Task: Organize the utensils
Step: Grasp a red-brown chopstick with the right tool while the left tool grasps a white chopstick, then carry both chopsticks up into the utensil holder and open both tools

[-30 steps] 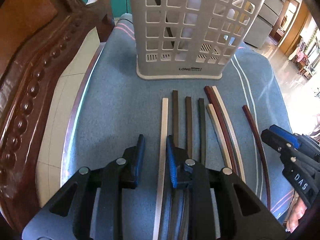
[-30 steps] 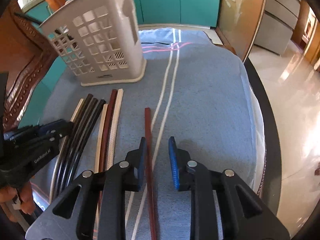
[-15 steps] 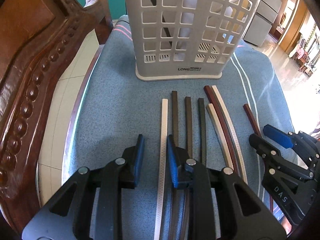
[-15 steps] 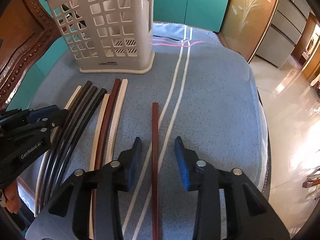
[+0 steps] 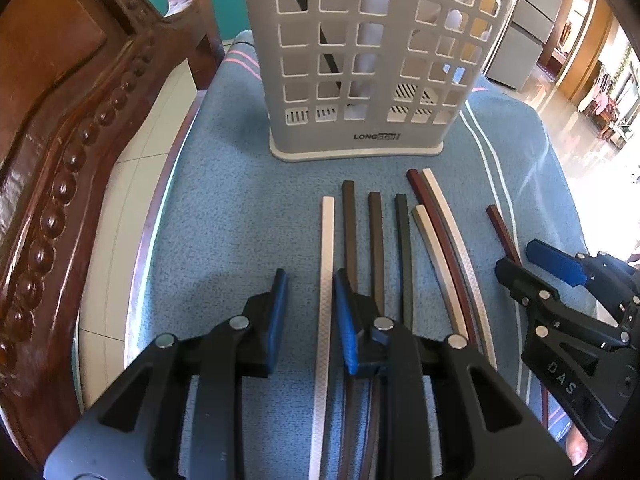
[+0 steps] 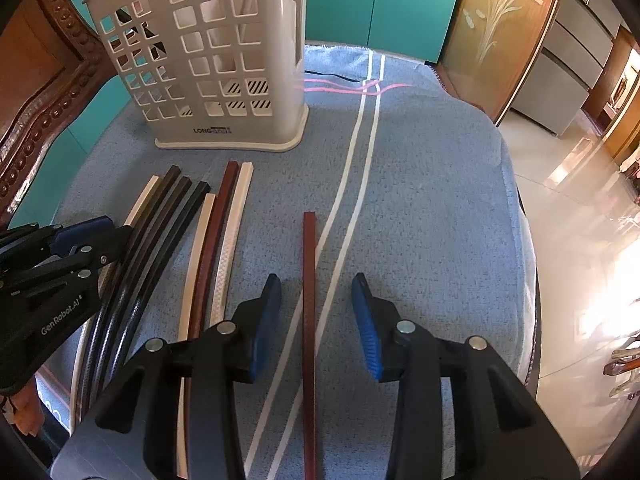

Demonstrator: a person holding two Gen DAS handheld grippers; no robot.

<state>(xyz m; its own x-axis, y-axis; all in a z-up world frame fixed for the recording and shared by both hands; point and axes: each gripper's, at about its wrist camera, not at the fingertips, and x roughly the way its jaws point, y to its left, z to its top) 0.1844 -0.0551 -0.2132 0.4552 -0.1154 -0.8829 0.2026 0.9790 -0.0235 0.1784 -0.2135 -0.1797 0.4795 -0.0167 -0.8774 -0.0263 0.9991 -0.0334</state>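
Straddling the lone dark-red chopstick (image 6: 309,280) near the blue cloth's (image 6: 420,208) middle, right gripper (image 6: 316,300) stands spread; left gripper (image 5: 310,300), also spread, brackets the white chopstick (image 5: 326,280). Recommend centring, then closing squarely before lifting toward the holder (image 6: 224,80) at the far edge.

You can see a blue towel (image 6: 420,200) with white stripes (image 6: 360,128) and thin pink lines (image 6: 344,86) spread over the table. On your left stands a dark brown wooden chair (image 5: 60,140) with carved round bumps, just beside the table edge. Behind the table are teal cupboard doors (image 6: 380,4) and a brown panel (image 6: 504,24) with a plant drawing, next to a shiny tiled floor (image 6: 568,208).
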